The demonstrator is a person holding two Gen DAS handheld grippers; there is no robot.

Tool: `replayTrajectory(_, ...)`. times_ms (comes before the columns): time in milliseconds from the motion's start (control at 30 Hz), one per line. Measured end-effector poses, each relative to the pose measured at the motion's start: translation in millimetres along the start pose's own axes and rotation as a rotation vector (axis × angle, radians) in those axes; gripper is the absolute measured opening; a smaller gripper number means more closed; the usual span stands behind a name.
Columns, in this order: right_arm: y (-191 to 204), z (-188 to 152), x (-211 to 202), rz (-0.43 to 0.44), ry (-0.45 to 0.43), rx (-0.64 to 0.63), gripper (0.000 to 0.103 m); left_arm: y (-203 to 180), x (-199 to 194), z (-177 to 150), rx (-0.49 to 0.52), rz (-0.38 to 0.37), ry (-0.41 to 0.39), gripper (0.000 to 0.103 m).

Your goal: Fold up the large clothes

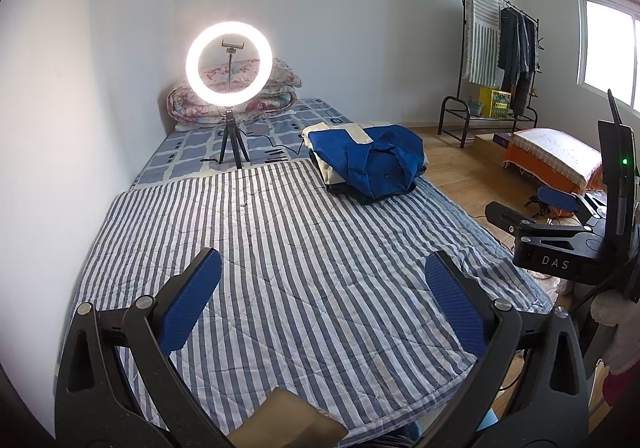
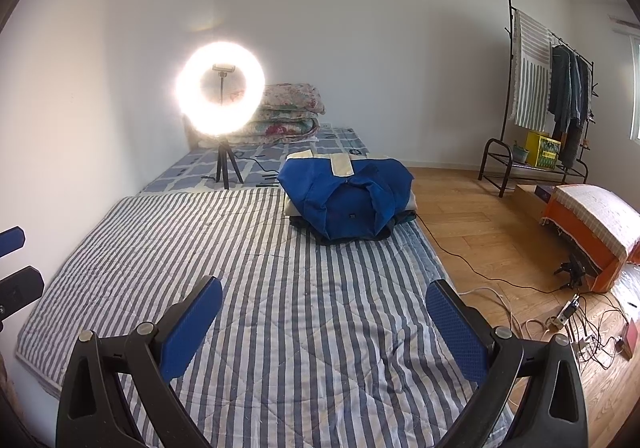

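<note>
Right now my left gripper (image 1: 322, 288) and right gripper (image 2: 324, 314) hang spread wide and empty, so snatching only the blue jacket (image 2: 348, 200) could topple the pile beneath.

Garments under the blue jacket (image 2: 348, 200) mostly covered; only cream and dark edges show, count unclear. Ring light (image 2: 220, 88) glare washes out part of the quilts (image 2: 292, 108) behind it. Right gripper (image 1: 560, 208) in the left view cut by the frame edge, fingers partly hidden. Tan object (image 1: 288, 424) at bottom edge cropped, unidentifiable. Floor clutter (image 2: 576, 320) among cables too small to tell.
</note>
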State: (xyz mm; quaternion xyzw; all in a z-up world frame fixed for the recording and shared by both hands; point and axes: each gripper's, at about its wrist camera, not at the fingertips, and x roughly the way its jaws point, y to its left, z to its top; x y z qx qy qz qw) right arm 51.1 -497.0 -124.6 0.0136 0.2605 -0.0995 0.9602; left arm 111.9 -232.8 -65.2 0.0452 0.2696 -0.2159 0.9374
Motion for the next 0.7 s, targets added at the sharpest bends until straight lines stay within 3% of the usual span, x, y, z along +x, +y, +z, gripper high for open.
replayTrajectory(700,0.3,-3.1,-0.2,0.004,0.009,0.009,0.103,1.9,-4.3,-0.5,0.009,0.014,-0.028,0.103)
